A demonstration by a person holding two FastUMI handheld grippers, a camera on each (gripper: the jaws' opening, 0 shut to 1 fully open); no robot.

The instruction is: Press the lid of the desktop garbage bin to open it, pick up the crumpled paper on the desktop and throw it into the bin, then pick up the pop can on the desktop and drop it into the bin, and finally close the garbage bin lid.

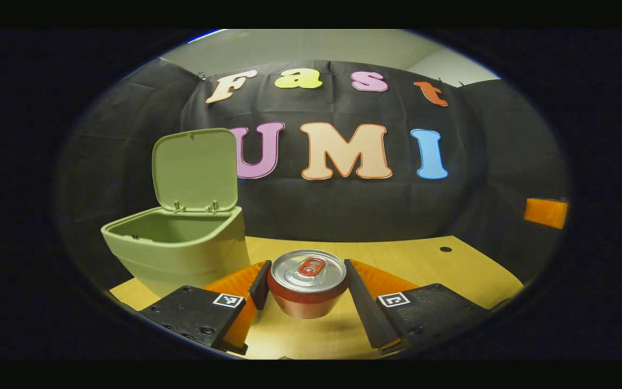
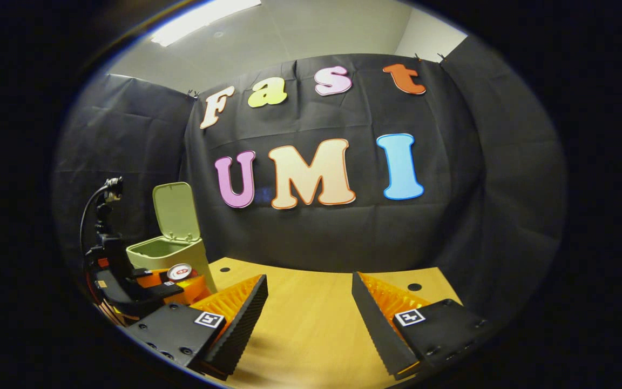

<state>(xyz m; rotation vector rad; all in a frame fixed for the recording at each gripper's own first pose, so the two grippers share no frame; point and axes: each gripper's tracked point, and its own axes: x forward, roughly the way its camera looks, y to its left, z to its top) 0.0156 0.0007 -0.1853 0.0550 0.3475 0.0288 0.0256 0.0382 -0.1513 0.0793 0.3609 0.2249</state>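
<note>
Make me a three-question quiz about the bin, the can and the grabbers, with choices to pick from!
1. Where is the pop can?
A. Between the left gripper fingers
B. Inside the bin
C. On the floor

2. What colour is the garbage bin?
A. Blue
B. Pale green
C. White

3. How is the bin's lid?
A. Shut
B. Missing
C. Standing open

Answers: 1 A, both fingers press its sides. 2 B, body and lid look pale green. 3 C, the lid stands upright behind the bin's open mouth.
</note>
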